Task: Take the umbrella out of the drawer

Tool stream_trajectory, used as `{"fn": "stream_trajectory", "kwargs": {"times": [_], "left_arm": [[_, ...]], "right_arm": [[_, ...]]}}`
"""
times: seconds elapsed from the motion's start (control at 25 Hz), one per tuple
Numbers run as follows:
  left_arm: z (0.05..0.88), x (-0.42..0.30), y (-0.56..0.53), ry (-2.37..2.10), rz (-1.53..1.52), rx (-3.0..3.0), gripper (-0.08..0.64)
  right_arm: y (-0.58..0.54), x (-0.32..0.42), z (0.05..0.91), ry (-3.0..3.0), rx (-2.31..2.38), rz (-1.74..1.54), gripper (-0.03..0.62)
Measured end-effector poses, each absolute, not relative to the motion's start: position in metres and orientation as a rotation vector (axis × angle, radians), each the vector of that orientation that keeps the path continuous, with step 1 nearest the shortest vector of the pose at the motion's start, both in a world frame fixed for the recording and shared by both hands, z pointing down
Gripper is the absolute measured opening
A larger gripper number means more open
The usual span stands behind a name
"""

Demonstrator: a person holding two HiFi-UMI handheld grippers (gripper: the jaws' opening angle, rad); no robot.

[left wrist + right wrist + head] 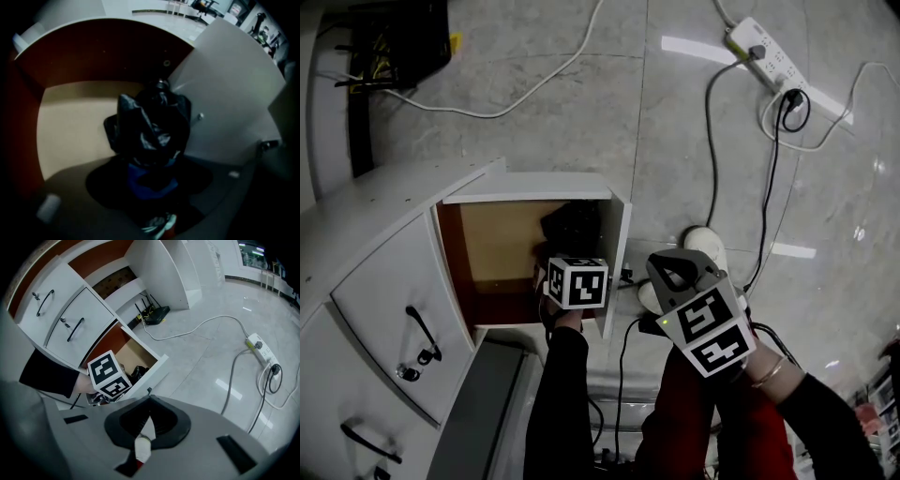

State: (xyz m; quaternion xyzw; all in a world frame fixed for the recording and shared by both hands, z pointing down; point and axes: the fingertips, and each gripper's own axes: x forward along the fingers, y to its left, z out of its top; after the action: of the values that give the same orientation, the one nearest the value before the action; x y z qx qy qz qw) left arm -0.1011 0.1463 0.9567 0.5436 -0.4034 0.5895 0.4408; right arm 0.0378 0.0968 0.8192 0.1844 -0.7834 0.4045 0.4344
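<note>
A black folded umbrella [572, 223] lies in the open drawer [617, 239], against its right wall. In the left gripper view the umbrella [150, 129] fills the space straight ahead, its near end reaching down into the dark gap between my jaws. My left gripper [568, 249] is inside the drawer and looks shut on the umbrella, though its fingers are lost in shadow. To the right of the drawer my right gripper [677, 272] hangs over the floor. It is shut and empty [149, 418]. From there I see the drawer [157, 363] and the left gripper's marker cube.
The white cabinet [384, 281] carries black handles [422, 333] at lower left. A power strip [769, 54] and cables [769, 187] lie on the grey floor at the right. A black router [398, 42] sits at top left. The drawer's white wall [229, 93] stands close on my left gripper's right.
</note>
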Motion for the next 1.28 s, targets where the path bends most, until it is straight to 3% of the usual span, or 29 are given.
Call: {"fn": "stream_trajectory", "kwargs": {"times": [0.4, 1.28], "left_arm": [[0.943, -0.097, 0.144, -0.969, 1.448, 1.378, 0.234], [0.828, -0.095, 0.137, -1.05, 1.43, 1.469, 0.229]], "right_arm": [[0.09, 0.036, 0.805, -1.951, 0.459, 0.982, -0.003], [0.079, 0.025, 0.722, -1.997, 0.455, 0.896, -0.002]]}}
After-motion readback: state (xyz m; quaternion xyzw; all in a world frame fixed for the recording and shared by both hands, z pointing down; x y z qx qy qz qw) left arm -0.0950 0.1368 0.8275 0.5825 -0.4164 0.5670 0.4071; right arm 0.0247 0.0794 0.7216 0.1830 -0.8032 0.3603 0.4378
